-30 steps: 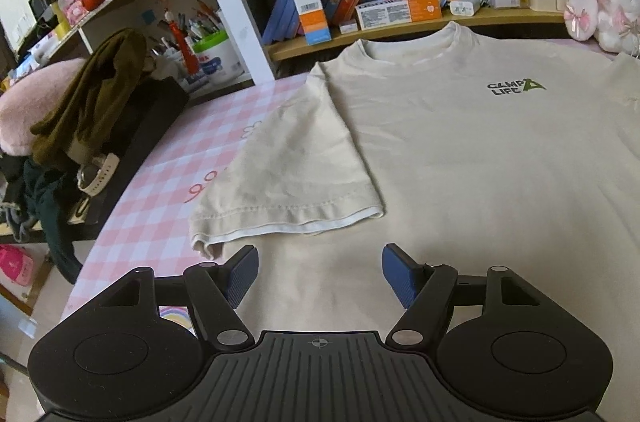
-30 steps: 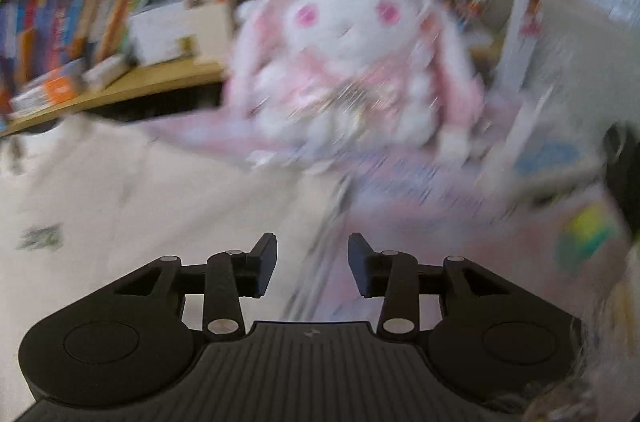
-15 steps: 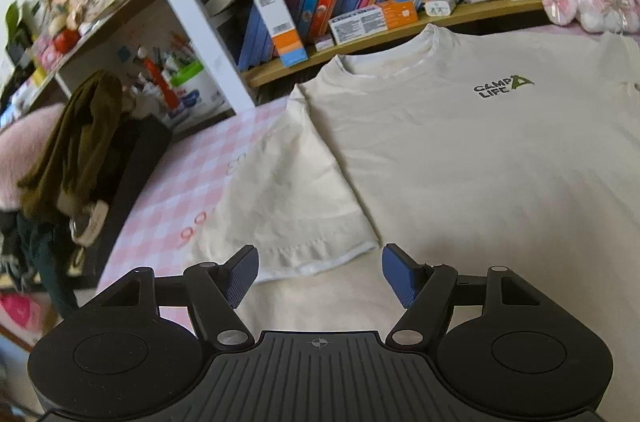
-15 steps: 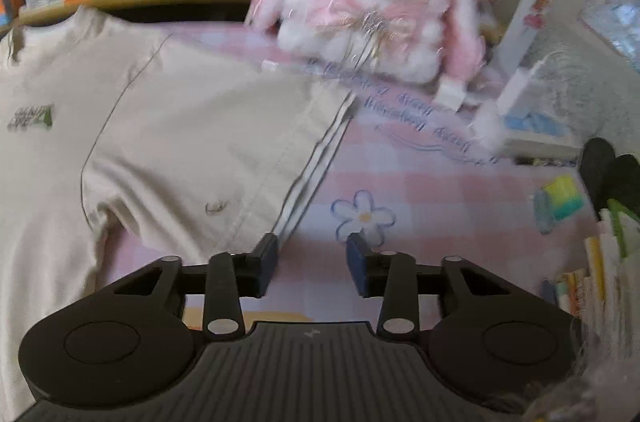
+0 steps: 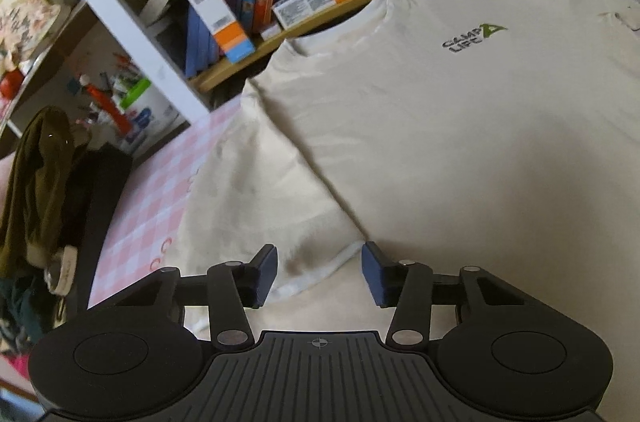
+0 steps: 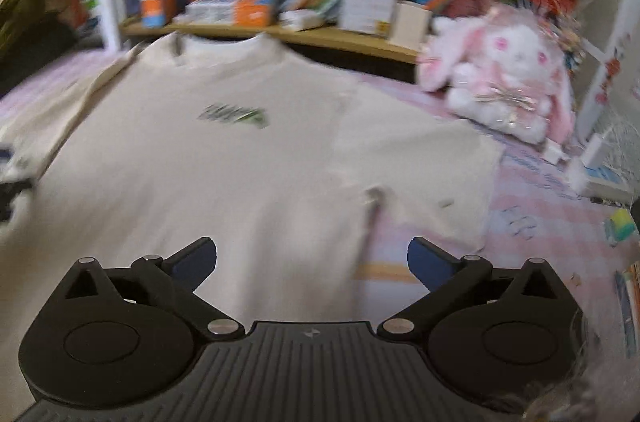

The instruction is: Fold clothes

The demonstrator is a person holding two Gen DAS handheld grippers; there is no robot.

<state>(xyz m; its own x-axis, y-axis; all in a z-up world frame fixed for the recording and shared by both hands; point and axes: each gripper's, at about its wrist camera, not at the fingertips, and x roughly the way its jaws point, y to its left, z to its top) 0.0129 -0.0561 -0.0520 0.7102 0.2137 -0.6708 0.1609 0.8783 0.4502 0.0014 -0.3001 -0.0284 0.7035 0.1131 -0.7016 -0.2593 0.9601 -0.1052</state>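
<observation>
The cream T-shirt (image 5: 460, 150) lies spread flat and face up on the pink checked tablecloth (image 5: 156, 190), its collar toward the bookshelf (image 5: 320, 22) and its long axis running from that shelf back toward the person holding the tools. Its left sleeve (image 5: 256, 190) angles out from the shirt's body toward the cloth's bare edge, and the white hem of that sleeve's cuff (image 5: 320, 274) sits right at the left gripper (image 5: 319, 272): the cuff's edge passes between the two blue pads, which have just been closing in and stand partly apart, not yet pressing on the fabric as far as I can tell. So the sleeve lies straight ahead of and slightly under those fingers, and I judge this the nearer hand for the first fold, taking the sleeve in across the shirt's chest. Over on the shirt's other side, the right gripper (image 6: 312, 258) hovers above the lower body of the shirt, its view smeared by motion; its jaws have just been opening and stand spread wide with nothing pinched. The right sleeve (image 6: 424, 178) lies ahead and off to the right of those fingers, toward the plush rabbit (image 6: 504, 78), so that hand has farther to go.
</observation>
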